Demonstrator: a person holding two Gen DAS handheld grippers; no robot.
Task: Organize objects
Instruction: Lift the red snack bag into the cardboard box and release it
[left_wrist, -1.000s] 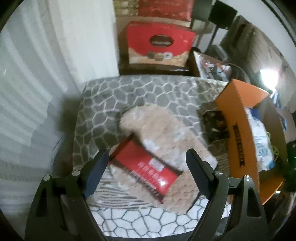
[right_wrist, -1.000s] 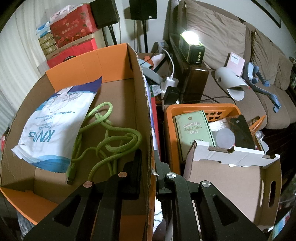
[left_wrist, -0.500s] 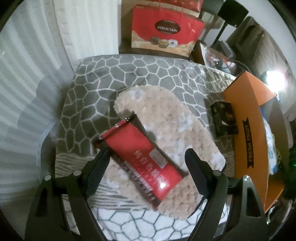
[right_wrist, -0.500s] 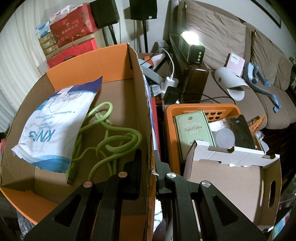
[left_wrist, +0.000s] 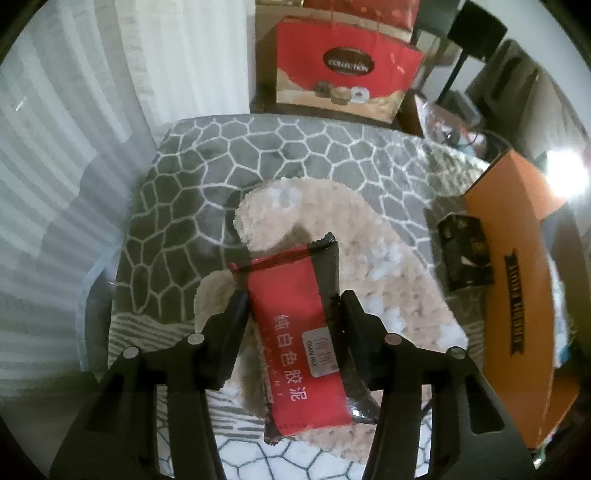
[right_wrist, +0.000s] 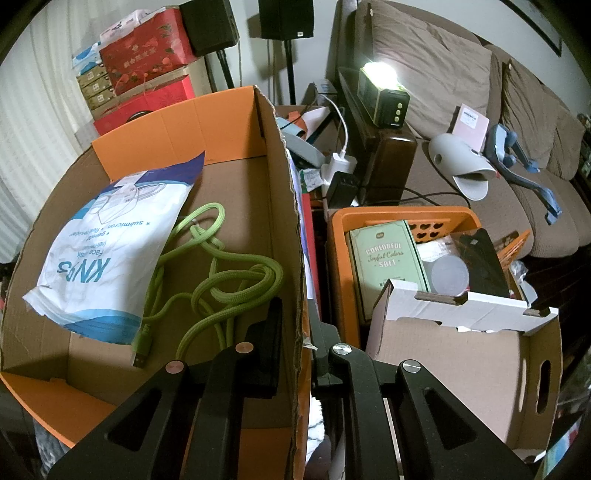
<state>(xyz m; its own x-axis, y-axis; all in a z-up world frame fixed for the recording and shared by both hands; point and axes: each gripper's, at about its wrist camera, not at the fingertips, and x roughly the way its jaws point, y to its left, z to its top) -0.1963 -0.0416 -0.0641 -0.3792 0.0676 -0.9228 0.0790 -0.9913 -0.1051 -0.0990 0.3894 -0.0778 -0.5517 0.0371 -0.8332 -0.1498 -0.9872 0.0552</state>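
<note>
Now your left gripper (left_wrist: 291, 306), jaws just closing, pinches the red packet (left_wrist: 299, 332) on the beige mat (left_wrist: 388, 266); next, lift it toward the cardboard box (right_wrist: 288, 206) whose wall your right gripper (right_wrist: 295, 325) clamps.

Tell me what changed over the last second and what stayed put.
The left gripper came down over the red packet and its jaws have just been closing, so the fingers now touch the packet's sides on the beige fluffy mat. The right gripper stayed clamped on the cardboard box wall; the box's contents are unmoved.
</note>
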